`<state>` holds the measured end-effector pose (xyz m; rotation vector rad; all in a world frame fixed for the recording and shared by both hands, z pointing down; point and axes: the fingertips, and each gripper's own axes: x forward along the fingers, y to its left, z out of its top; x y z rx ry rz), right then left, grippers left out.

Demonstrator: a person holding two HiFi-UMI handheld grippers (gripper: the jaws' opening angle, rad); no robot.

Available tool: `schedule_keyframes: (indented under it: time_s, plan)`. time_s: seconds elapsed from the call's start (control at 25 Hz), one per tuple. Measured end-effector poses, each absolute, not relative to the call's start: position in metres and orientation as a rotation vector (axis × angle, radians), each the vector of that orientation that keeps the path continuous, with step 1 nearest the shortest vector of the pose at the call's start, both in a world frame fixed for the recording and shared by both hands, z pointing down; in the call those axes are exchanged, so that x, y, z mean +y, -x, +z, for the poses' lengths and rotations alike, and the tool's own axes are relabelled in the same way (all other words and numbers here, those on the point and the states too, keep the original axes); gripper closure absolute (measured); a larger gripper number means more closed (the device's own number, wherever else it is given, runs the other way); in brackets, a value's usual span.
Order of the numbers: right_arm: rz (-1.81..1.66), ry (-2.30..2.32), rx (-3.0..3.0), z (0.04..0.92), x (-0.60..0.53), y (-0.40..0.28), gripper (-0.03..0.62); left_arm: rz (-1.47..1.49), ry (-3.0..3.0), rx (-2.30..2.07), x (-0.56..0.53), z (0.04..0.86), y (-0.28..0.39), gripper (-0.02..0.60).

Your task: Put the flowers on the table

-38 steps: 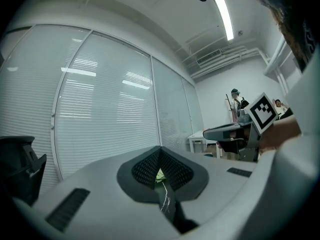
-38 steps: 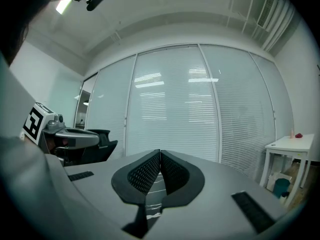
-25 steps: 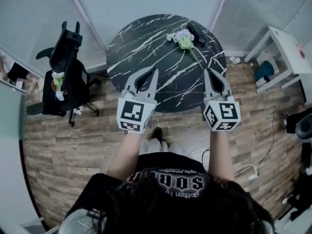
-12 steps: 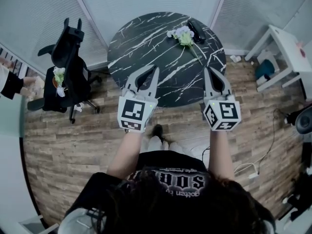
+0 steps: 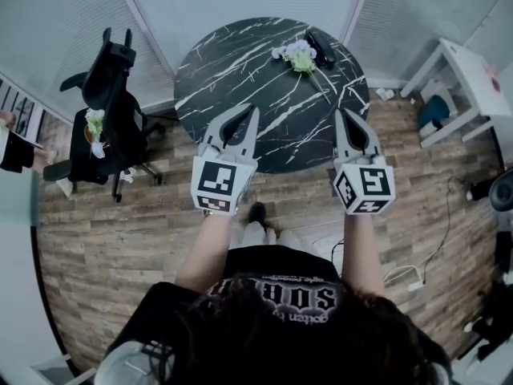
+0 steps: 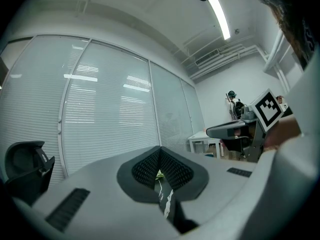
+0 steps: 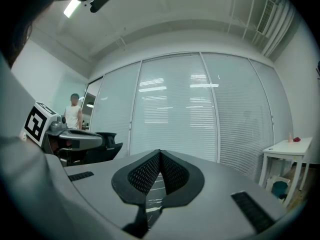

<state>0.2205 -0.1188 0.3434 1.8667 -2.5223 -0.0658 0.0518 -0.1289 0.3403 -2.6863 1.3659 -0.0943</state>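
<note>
You're holding left claw (image 6: 160,160), right claw (image 7: 160,159) pinched closed, empty; flowers (image 5: 295,54) lying on desk (image 5: 232,62); second bunch (image 5: 95,125), seemingly, on chair (image 5: 116,62).

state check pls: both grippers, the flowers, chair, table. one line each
left gripper: jaws shut, empty, held in the air
right gripper: jaws shut, empty, held in the air
table flowers: lying on the far side of the table, not held
chair flowers: lying on the chair seat, not held
black bar: flat on the table beside the table flowers
</note>
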Motion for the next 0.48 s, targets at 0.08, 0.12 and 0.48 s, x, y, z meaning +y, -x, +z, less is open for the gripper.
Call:
schedule_keyframes:
  time_s: [0.08,0.12,0.48]
  plan:
    - [-0.067,-1.869,-2.519,0.3427,-0.1186,-0.2207,0.565,-0.093,2.687,1.365,-0.1288,0.3399,-0.0519,0.578]
    - [-0.067,-1.87,-2.517,0.3426,-0.1185,-0.2206,0.565,-0.093,2.687,1.364,-0.1288,0.3401,-0.052,0.578]
    - [-0.077,-1.873,-2.517,0.3404,-0.1209,-0.2203,0.565,-0.095,2.687,1.366,-0.1314,0.3399,-0.0507,0.578]
